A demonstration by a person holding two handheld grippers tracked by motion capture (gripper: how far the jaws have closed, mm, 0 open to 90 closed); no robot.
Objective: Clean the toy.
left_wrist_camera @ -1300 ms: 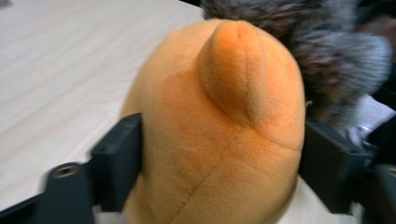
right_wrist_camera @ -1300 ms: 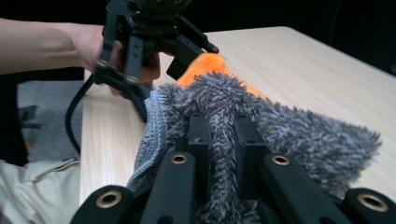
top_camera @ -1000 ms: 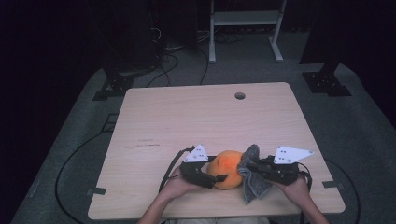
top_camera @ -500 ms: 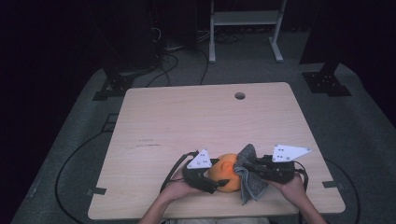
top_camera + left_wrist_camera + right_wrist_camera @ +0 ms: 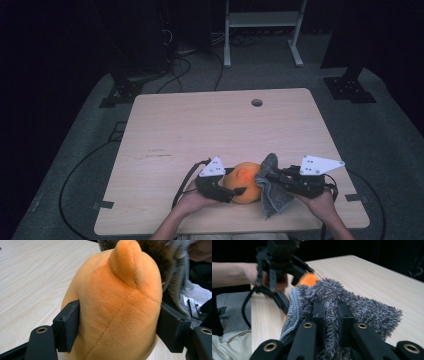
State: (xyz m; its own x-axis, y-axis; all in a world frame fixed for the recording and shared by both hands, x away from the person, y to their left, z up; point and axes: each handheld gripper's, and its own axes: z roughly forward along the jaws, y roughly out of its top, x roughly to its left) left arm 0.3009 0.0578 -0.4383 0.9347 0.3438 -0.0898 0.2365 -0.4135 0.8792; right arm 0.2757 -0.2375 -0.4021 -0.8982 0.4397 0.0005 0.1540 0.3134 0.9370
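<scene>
The wooden table is the biggest thing here: pale top, w/ a small round cable hole near its far edge. Dark floor around it, and a white metal frame stands beyond the far side.

Next, the orange plush toy sits on the table near the front edge, about mid-width, btwn the two grippers. In the left gripper view its seamed orange body fills the space btwn the black jaws, with a rounded nub, maybe an ear, at top.

The grey fluffy cloth hangs against the toy's right side and drapes down to the table top. In the right gripper view the cloth bunches up in front of the jaws, a stitched hem on its left edge, w/ a bit of orange plush peeking behind it.

Left gripper: held in the left hand, jaws partway apart and pressed onto both flanks of the toy, so it's gripping it. The fingers dent the plush a little.

Right gripper: held in the right hand, jaws pinched nearly together on a fold of the cloth. Whether the cloth actually touches the toy's surface all along is hard to say in the dim high view.
</scene>
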